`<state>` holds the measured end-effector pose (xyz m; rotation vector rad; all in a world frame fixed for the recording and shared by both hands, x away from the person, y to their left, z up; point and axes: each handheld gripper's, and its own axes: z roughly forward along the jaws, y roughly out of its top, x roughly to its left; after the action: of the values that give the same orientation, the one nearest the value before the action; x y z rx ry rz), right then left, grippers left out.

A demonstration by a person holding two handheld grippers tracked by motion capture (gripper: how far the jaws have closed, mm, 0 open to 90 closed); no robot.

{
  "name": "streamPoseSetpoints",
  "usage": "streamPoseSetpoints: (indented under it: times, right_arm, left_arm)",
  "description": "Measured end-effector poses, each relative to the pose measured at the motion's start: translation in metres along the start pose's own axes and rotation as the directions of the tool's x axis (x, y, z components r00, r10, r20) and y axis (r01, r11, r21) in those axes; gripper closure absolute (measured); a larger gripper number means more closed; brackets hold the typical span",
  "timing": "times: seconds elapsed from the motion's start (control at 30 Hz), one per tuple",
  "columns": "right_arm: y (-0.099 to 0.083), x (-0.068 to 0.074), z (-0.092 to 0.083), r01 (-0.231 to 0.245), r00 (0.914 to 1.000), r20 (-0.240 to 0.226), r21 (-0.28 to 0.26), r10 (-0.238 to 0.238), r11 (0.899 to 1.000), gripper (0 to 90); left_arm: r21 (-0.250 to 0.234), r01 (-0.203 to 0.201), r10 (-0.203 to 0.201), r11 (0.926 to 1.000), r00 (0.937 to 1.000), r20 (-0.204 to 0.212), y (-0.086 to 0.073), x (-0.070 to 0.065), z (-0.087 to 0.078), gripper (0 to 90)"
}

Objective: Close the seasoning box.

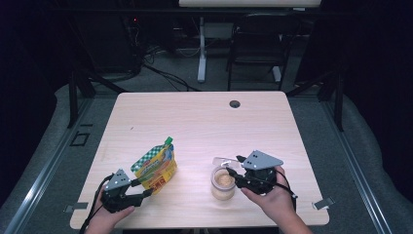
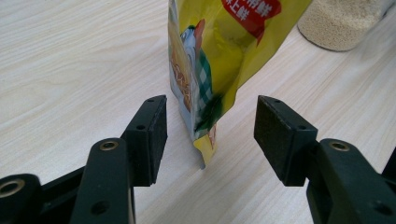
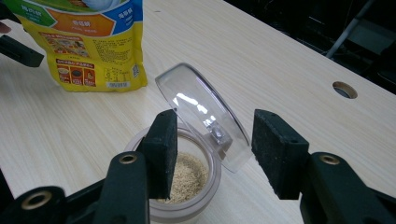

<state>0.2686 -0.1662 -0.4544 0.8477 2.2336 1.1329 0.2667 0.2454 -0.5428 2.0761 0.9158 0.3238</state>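
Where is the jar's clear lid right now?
In the high view the lid is flipped open at the far rim of the jar, near the table's front right, beside the right gripper.

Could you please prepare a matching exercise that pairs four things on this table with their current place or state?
Things:
1. pouch
2. jar
3. lid
4. cable hole

States:
A. flipped up, clear
B. at the table's far edge
C. standing, one edge between the open left gripper jaws
D. open, tan granules inside, below the open right gripper

Pairs: 1-C, 2-D, 3-A, 4-B
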Motion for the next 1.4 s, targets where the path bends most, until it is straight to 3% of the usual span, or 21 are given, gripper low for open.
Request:
streamPoseSetpoints:
  times: [0.77, 1.17, 1.4]
  right_arm:
    - [-0.012, 0.008, -0.004, 0.019, 0.9998, 0.005, 0.005, -0.019, 1.000, 53.1]
    - [-0.032, 0.020, -0.004, 0.006, 0.9995, 0.032, -0.021, -0.005, 1.000, 52.5]
    - [-0.045, 0.029, -0.003, 0.027, 0.9981, 0.056, -0.039, -0.025, 0.999, 52.1]
  left_arm:
    - [0.012, -0.013, 0.013, 0.9998, 0.9999, -0.001, 0.000, 0.000, 0.000, 44.6]
    - [0.012, -0.009, 0.009, 0.9999, 1.0000, -0.002, 0.000, 0.000, 0.001, 44.6]
    - [0.008, -0.001, 0.001, 1.0000, 1.0000, -0.003, -0.001, 0.000, 0.001, 44.6]
